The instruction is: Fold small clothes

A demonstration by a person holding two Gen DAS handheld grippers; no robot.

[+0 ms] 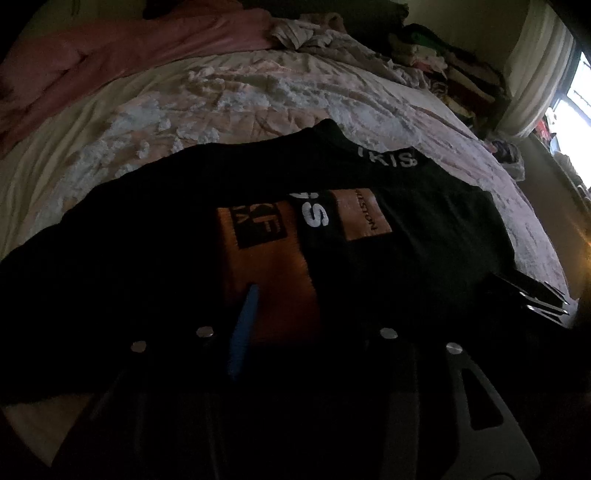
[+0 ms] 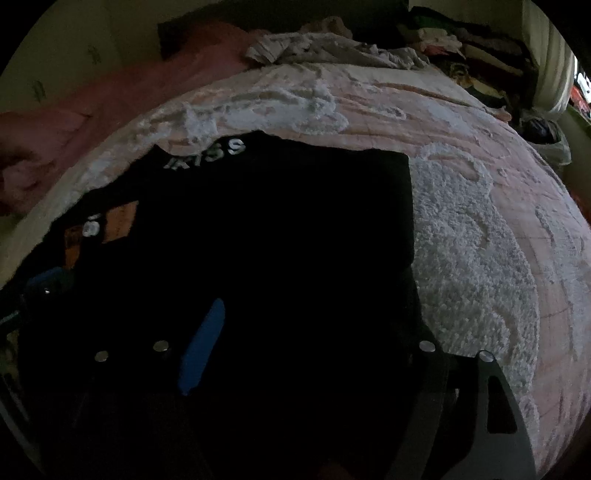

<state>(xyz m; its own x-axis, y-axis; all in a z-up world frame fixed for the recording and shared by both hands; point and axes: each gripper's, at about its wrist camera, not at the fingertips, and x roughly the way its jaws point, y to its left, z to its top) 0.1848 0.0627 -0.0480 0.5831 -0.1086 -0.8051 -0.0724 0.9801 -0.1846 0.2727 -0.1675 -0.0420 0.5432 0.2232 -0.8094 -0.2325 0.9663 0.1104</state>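
A black garment (image 1: 184, 229) with white lettering and orange patches (image 1: 364, 214) lies spread on the bed. In the left wrist view my left gripper (image 1: 314, 310) hovers low over its orange middle panel. Its blue-padded finger (image 1: 243, 332) stands apart from the other, with nothing pinched between them. The right gripper's tips (image 1: 532, 299) show at the garment's right edge. In the right wrist view my right gripper (image 2: 314, 295) is wide open over the black cloth (image 2: 280, 229) near its right edge. Only its blue pad (image 2: 203, 343) shows clearly. The left gripper (image 2: 48, 280) sits at the far left.
The bed has a pink and white tufted bedspread (image 2: 472, 229). A pink blanket (image 1: 110, 55) is bunched at the back left and crumpled light clothes (image 1: 314, 33) lie at the back. A pile of clothes (image 1: 454, 70) and a curtain (image 1: 535, 74) stand at the far right.
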